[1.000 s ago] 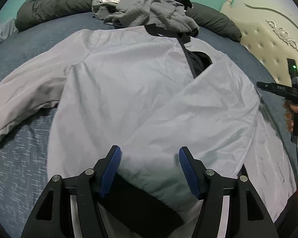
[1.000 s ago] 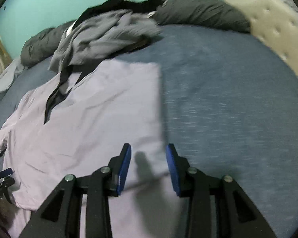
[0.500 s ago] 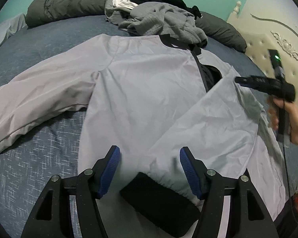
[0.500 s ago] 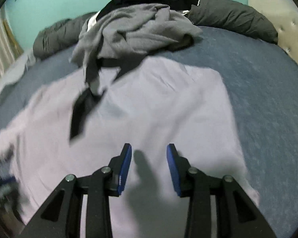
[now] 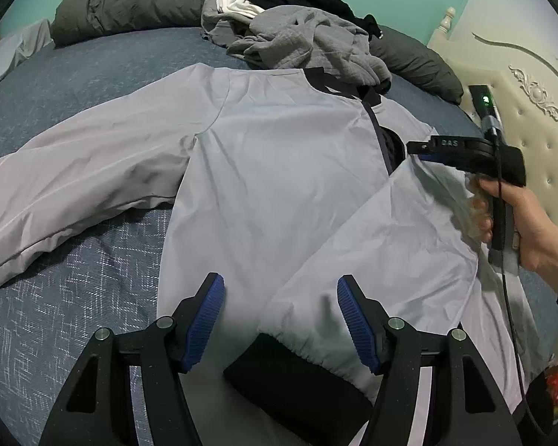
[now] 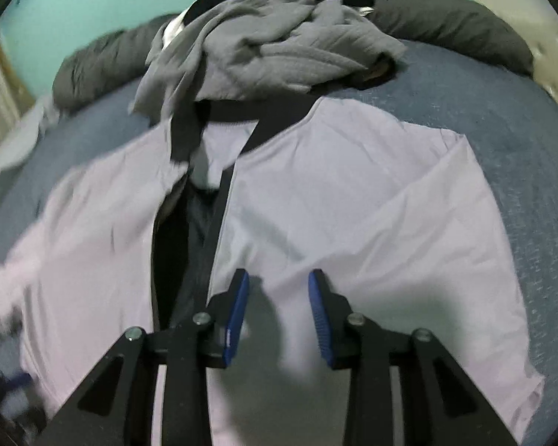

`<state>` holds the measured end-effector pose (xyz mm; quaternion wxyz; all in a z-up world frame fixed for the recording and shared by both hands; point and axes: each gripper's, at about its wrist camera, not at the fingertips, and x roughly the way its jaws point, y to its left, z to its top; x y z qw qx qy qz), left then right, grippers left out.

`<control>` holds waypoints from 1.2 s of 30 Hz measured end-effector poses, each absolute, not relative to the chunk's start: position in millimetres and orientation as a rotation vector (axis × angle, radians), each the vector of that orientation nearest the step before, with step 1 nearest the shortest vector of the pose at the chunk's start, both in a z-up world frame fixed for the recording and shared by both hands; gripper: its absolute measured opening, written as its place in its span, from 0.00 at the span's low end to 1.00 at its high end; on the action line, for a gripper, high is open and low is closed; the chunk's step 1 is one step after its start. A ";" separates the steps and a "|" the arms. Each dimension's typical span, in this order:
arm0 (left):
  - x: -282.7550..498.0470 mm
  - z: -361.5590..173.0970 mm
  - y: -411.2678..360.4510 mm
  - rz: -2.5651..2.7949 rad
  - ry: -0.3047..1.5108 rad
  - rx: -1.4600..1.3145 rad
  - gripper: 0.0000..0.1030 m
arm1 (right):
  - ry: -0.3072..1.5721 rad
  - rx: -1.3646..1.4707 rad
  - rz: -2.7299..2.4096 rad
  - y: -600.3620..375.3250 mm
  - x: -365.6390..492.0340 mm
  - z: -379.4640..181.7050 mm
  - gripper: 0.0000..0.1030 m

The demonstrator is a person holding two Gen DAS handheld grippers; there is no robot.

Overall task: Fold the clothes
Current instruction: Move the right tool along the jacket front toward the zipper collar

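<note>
A pale grey jacket [image 5: 279, 171] lies spread front-up on the bed [image 5: 93, 74], collar away from both grippers. One sleeve is folded across the chest, and its black cuff [image 5: 297, 383] rests just under and between the wide-apart pads of the left gripper [image 5: 281, 319], which grips nothing. The other sleeve [image 5: 74, 186] stretches out flat, well off to that gripper's left. The right gripper [image 6: 279, 312] hovers over the folded panel beside the open black zip [image 6: 212, 230]; its jaws are narrow and closing, with only flat cloth beneath them and nothing pinched.

The fabric looks thin, light and slick, so it will likely slide and billow rather than hold a crease. The elastic cuff and the hem give the firmest holds; a pinch on flat cloth may slip. A heap of grey clothes [image 5: 308, 41] sits beyond the collar, ahead of both grippers.
</note>
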<state>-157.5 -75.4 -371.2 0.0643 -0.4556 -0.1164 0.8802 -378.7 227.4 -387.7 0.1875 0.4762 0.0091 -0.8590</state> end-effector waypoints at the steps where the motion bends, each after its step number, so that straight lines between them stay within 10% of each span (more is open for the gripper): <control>1: -157.6 -371.2 -75.6 2.658 -0.353 -1.376 0.66 | 0.024 1.370 -2.402 225.2 -381.6 -391.8 0.33; 15: -157.2 -369.3 -76.9 2.662 -0.359 -1.370 0.66 | 0.331 1.355 -2.362 181.8 -360.1 -399.1 0.34; 36: -134.1 -346.0 -96.0 2.661 -0.540 -1.330 0.68 | -0.281 1.170 -2.398 286.0 -206.2 -352.4 0.34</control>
